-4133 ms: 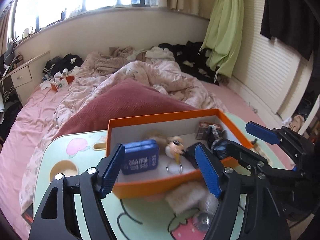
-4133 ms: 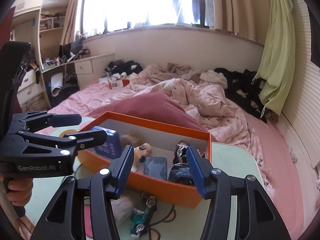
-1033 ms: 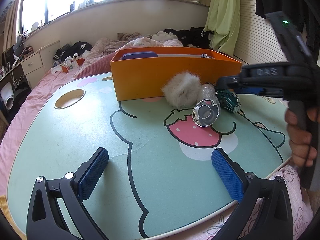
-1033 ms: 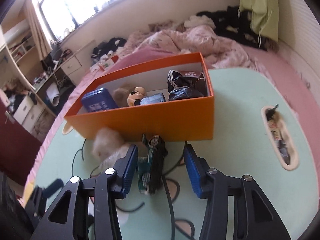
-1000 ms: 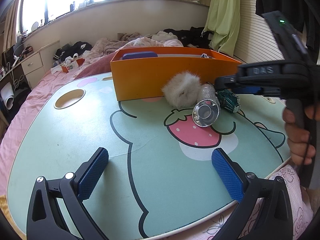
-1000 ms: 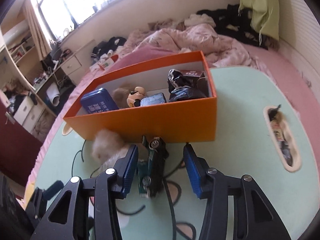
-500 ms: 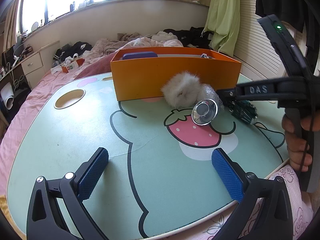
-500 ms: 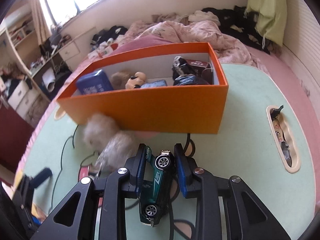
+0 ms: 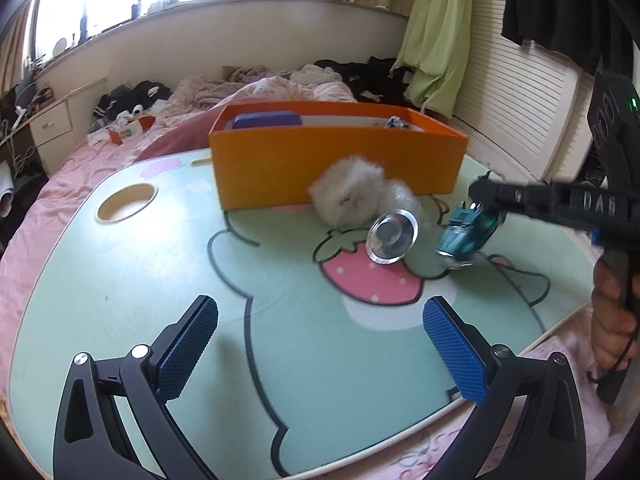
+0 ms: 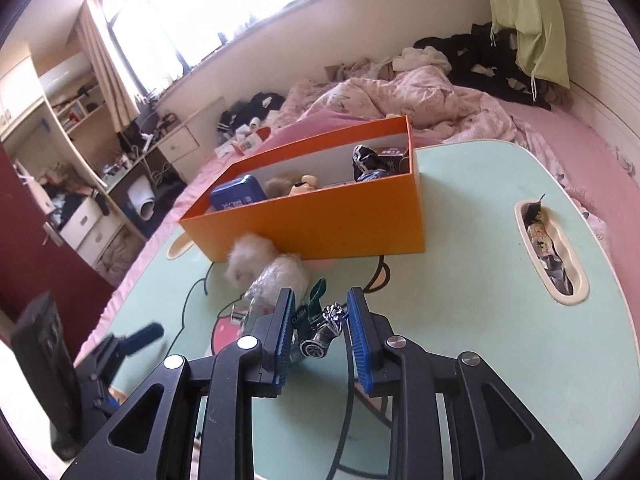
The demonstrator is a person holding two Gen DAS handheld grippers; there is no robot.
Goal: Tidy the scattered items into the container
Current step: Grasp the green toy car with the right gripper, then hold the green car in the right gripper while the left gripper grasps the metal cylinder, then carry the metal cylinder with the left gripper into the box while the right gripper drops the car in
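Two grippers are in play, and the orange box [image 10: 320, 216] is the landmark for everything: it sits at the far side of the green cartoon table [image 9: 120, 280], open-topped, its long front wall facing both cameras. Inside it already lie a blue tin [image 10: 238, 196], a small figure and some dark wrapped bits at the right-hand end.

On the near side of that front wall, the right gripper [image 10: 320, 328] has its blue pads clamped on the green toy car [image 10: 316, 330]. The car hangs nose-down and tilted, its long axis running roughly along the fingers toward the box, clear of the tabletop as the left wrist view shows it [image 9: 468, 232]. So the box opening lies ahead of and above the car; the judgement is that the front wall is the one thing to clear, up and over.

Closer to that wall than the car, a white fluffy pompom [image 9: 348, 192] rests touching the box front, and a clear plastic bottle [image 9: 394, 228] lies beside it, its silver cap end toward the left camera. Both sit just left of the car's path, near enough to be brushed.

Well back from the box, the left gripper [image 9: 320, 344] hovers over bare table, fingers wide apart and empty. The right hand is plainly the nearer one to the box.
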